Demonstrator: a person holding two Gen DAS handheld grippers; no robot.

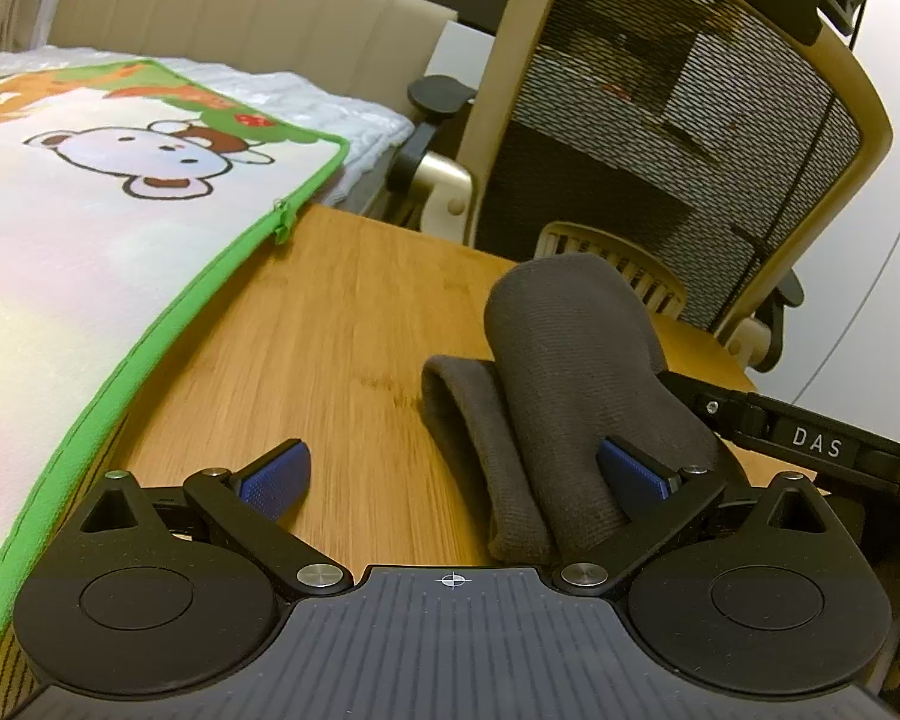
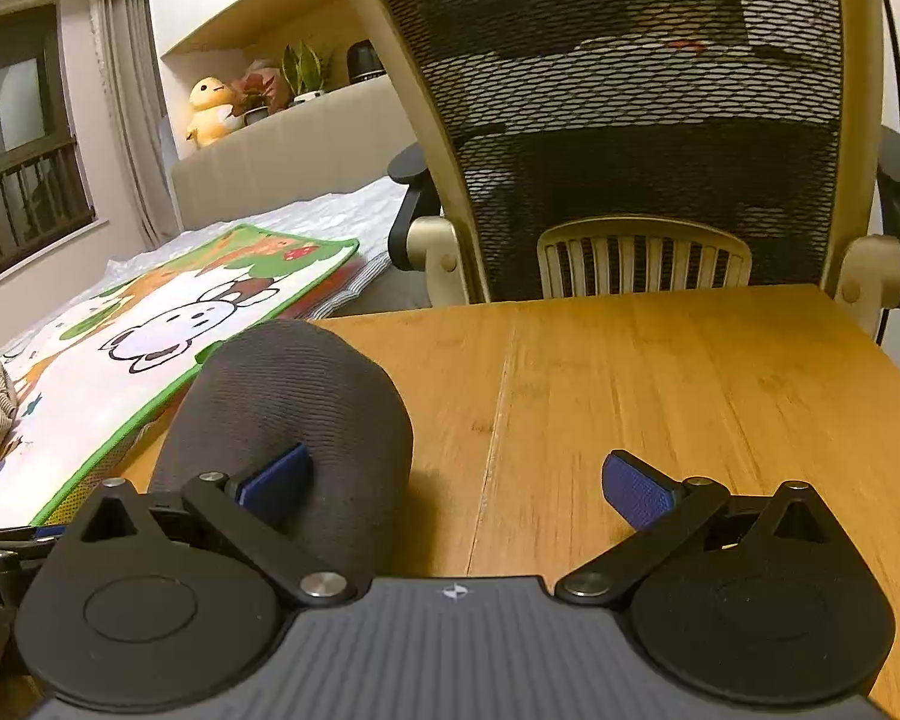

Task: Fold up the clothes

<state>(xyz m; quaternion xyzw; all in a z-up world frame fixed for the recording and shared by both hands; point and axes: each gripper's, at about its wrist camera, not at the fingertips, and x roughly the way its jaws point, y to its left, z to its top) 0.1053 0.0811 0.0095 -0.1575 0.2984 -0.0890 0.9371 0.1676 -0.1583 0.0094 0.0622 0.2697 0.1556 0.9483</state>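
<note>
Where the left wrist view begins, a white cartoon-printed mat with a green stitched border (image 1: 90,228) lies over the near-left part of the warm brown wooden table (image 1: 342,324), a cartoon animal drawn on it. Further right sits the dark grey ribbed knit garment (image 1: 570,372), rolled over itself into a thick rounded bundle with a curled flap at its left side and a domed top. It rests on the table, right of centre, in front of the beige-framed office chair with black mesh back (image 1: 678,108).

The left gripper (image 1: 456,480) has its jaws spread wide. Its left blue-padded finger (image 1: 276,477) hangs over bare wood, apart from the cloth, while its right blue-padded finger presses against the garment's right flank, so the bundle lies partly inside the gap and is not pinched. A black bar lettered "DAS" (image 1: 816,441) reaches in from the right edge behind the bundle.

Seen from the right wrist camera, the same garment (image 2: 294,396) bulges at the left, beside the mat's green edge. The right gripper (image 2: 456,480) is likewise spread wide; its left finger (image 2: 276,480) lies against the cloth's front face, and its right finger stands over bare table, well apart from the garment.
</note>
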